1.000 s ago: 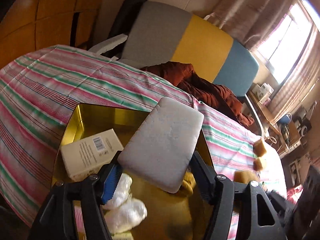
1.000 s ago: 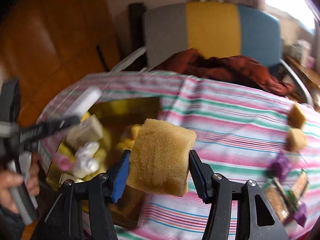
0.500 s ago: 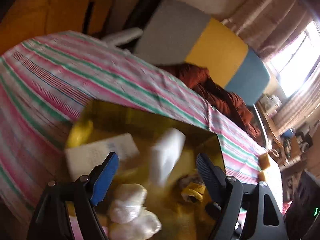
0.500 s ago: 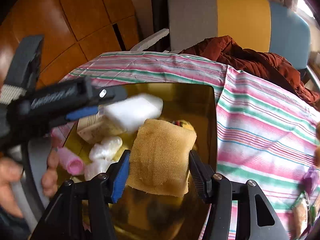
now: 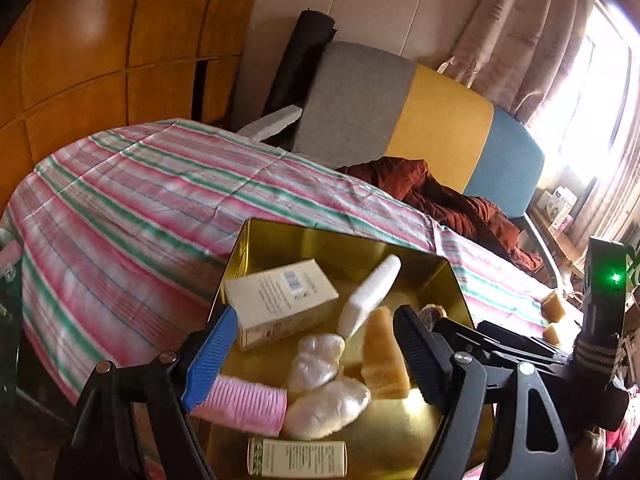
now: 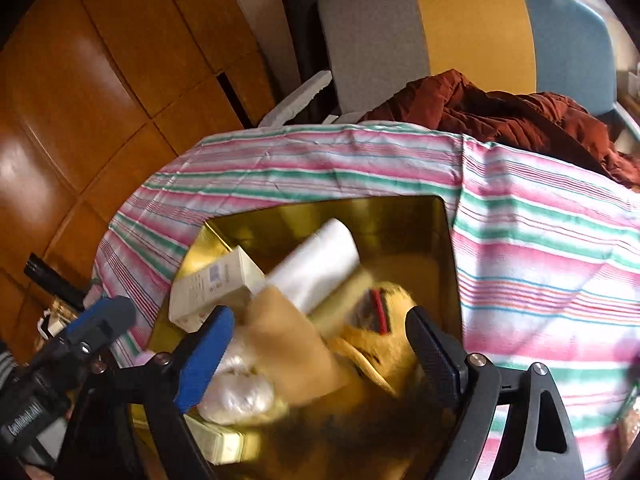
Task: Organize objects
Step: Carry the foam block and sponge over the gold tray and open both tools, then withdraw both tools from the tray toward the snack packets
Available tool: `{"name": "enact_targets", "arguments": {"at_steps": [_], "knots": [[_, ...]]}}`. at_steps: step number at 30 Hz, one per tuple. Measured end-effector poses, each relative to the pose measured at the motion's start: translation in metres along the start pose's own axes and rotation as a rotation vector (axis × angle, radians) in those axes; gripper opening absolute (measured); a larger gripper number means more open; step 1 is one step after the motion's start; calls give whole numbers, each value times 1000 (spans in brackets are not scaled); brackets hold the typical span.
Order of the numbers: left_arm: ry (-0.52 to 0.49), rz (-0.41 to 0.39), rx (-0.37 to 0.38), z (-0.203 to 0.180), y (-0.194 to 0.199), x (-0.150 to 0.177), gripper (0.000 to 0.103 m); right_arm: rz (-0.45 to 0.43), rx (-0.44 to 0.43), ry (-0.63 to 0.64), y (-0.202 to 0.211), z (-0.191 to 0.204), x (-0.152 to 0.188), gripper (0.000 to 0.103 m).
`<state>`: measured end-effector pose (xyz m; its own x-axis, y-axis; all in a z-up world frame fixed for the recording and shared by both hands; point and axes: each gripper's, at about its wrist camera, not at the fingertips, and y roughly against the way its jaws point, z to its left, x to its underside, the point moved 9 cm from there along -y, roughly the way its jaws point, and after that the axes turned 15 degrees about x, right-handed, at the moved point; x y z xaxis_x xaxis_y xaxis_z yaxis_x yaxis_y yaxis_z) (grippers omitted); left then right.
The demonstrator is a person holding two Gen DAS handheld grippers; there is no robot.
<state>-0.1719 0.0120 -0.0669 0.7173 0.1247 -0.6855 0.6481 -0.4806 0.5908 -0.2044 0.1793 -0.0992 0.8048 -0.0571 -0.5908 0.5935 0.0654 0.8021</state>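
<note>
Your right gripper [image 6: 320,344] jaws are opening off the tan sponge [image 6: 288,344] above the gold tin [image 6: 400,212]; your left gripper [image 5: 316,356] jaws stand spread, empty

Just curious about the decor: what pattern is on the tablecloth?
The tablecloth has pink, white and green stripes with thin blue lines, clearest in the left wrist view.

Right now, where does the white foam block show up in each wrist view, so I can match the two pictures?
Left wrist view: the white foam block stands tilted in the gold tin, centre, right of the cream box.
Right wrist view: the block lies blurred, centre, right of the same box.
Shared landmark: the gold tin.
</note>
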Motion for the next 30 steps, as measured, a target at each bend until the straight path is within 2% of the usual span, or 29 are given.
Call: {"name": "enact_targets", "arguments": {"at_steps": [8,17,22,30], "knots": [[-36,18,-38,-4,6,27,82,-33,89,30,20,-23,22,90],[-113,19,-73,-21,16,42,82,-113,184,70,50,-33,34,103],[-171,22,-67,-38,19,48,82,-155,250,115,60,-35,40,103],[-241,53,-43,-65,15,59,82,-165,282,90,69,-53,48,103]]}}
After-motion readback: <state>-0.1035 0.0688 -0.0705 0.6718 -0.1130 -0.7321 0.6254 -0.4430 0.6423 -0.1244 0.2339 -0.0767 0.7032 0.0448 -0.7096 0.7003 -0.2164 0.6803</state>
